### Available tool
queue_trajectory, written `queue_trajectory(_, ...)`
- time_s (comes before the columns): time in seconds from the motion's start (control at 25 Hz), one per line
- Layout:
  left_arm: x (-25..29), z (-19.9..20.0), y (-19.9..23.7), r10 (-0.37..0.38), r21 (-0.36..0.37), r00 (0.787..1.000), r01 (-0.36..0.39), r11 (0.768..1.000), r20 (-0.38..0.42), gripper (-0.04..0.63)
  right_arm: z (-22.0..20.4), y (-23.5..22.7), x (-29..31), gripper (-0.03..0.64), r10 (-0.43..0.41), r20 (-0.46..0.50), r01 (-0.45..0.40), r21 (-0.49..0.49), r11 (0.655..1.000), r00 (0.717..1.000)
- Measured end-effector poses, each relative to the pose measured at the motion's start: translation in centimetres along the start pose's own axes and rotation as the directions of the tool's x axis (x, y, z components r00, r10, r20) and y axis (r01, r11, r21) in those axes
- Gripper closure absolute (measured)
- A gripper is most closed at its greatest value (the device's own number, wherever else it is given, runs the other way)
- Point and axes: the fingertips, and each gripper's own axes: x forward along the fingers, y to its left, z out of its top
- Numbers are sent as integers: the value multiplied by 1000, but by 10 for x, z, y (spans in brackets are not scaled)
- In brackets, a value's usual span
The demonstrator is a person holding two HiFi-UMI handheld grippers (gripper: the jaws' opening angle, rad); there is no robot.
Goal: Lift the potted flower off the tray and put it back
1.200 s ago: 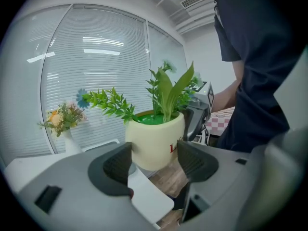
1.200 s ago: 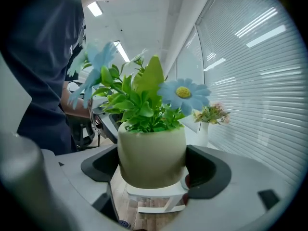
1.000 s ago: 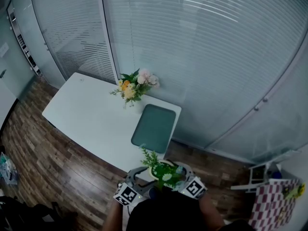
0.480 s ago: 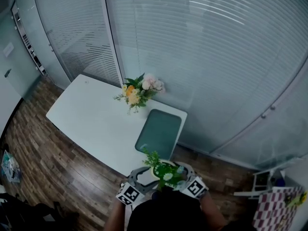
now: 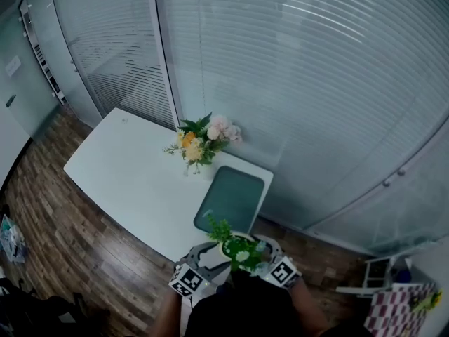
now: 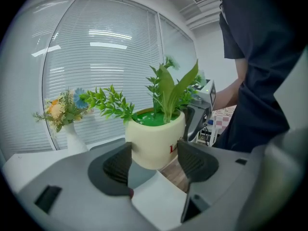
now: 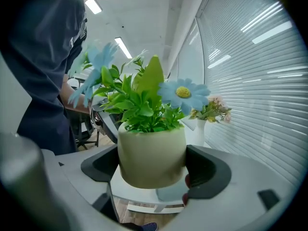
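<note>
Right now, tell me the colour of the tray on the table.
Dull teal-green; the tray shows best in the head view.

Potted flower (image 5: 240, 250) between left gripper (image 5: 209, 254) and right gripper (image 5: 266, 250), over the table's (image 5: 126, 174) near edge, tray (image 5: 233, 199) just behind it on the table's right end, vase of flowers (image 5: 202, 140) behind the tray's left corner, blinds (image 5: 295, 83) behind all.

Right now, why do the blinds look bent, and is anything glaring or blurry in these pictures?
Head view: the wide lens bows the straight blinds, and white glare streaks cross them near the top. Left gripper view: the corners are dark and rounded, and the potted flower is sharp. Right gripper view: the near blue petals at the left smear out of focus.
</note>
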Motion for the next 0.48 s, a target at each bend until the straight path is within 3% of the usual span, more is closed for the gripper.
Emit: queue_trajectory(0.48, 36, 2, 23, -33, -14, 999, 33, 999, -9, 304, -10, -40, 3, 209, -14, -23, 14, 8, 1000, 1000)
